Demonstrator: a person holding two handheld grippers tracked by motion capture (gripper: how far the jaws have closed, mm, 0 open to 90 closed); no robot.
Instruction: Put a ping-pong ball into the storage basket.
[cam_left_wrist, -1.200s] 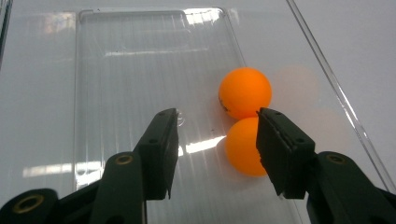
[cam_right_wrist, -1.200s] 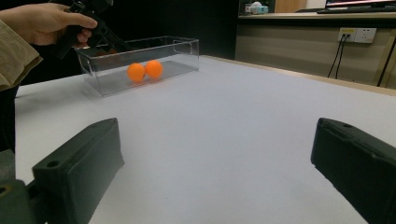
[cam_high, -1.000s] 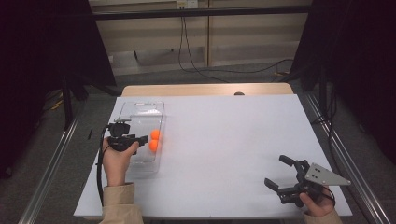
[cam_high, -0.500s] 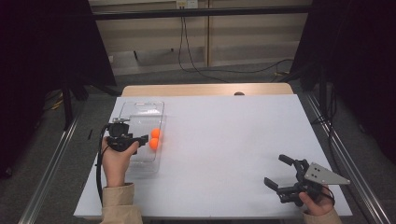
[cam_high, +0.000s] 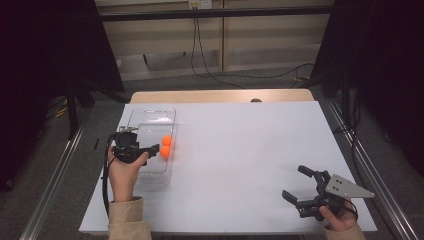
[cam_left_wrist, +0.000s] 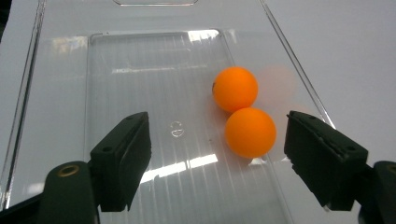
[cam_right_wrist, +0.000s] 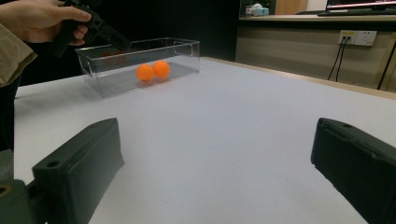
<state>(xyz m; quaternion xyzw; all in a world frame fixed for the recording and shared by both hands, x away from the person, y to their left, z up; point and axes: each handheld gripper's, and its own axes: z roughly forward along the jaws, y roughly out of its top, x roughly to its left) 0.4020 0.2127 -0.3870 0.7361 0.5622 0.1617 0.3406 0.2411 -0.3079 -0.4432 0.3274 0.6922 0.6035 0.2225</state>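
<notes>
Hovering my left gripper (cam_left_wrist: 217, 158), jaws apart, over the clear box (cam_high: 145, 120), I am seeing two orange balls (cam_left_wrist: 243, 112) touching inside. My right gripper (cam_high: 299, 187) is idling wide open, well apart near the table (cam_high: 240, 145) edge.

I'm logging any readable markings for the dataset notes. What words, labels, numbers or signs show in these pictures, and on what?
No text reads clearly.
Clear box: a small embossed mark on its floor, two rounded characters, too faint to read.
Upper orange ball: a dark speck at its left edge, too small to tell whether it is print.
Wall socket: no legible label.
Screen at upper right of the right gripper view: blurred, nothing readable.
</notes>
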